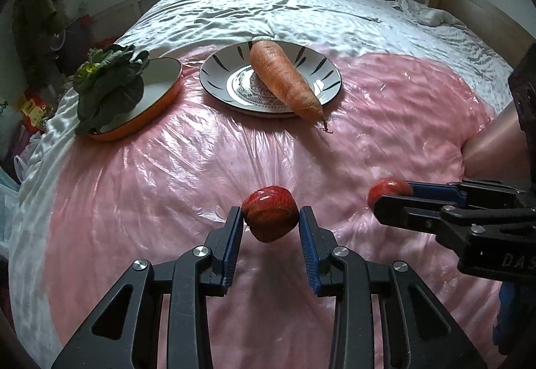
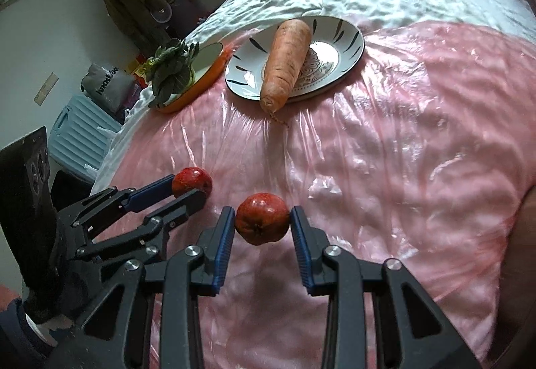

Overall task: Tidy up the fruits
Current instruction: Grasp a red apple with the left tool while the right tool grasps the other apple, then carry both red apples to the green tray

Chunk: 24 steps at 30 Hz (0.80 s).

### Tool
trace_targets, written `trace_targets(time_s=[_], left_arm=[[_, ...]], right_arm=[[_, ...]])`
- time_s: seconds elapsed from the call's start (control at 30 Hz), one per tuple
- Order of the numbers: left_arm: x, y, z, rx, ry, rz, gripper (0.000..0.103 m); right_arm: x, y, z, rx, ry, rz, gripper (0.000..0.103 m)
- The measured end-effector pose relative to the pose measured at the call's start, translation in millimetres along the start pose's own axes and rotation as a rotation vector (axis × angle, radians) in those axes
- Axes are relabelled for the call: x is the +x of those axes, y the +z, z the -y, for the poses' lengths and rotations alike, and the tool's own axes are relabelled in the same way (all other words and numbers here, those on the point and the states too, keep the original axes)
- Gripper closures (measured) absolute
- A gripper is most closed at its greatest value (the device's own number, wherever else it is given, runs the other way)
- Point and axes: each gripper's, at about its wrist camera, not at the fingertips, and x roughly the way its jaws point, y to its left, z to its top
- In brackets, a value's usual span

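Observation:
My left gripper is shut on a red apple, held just above the pink plastic sheet. My right gripper is shut on a second red apple. Each gripper also shows in the other's view: the right gripper with its apple, and the left gripper with its apple. A big carrot lies across a white patterned plate, its tip over the rim. A leafy green rests on an orange-rimmed dish.
The pink sheet covers a bed with white bedding. A wooden headboard stands at the far right. A light blue suitcase and clutter sit beside the bed on the left.

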Motion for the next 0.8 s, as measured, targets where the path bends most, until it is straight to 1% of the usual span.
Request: trace_targets(time_s=[0.2, 0.4, 0.53, 0.8], left_arm=[[-20, -8, 7, -0.005, 0.008, 0.007, 0.074], [-41, -26, 23, -0.01, 0.013, -0.006, 0.074], [-53, -40, 36, -0.008, 0.013, -0.022, 0.074], [-78, -64, 74, 0.006, -0.016, -0.054, 0.074]], right_arm=[[-25, -17, -7, -0.025, -0.012, 0.011, 0.047], [-49, -43, -7, -0.04, -0.021, 0.009, 0.046], [-65, -63, -4, -0.04, -0.015, 0.001, 0.046], [-96, -108, 2, -0.035, 0.017, -0.031, 0.046]])
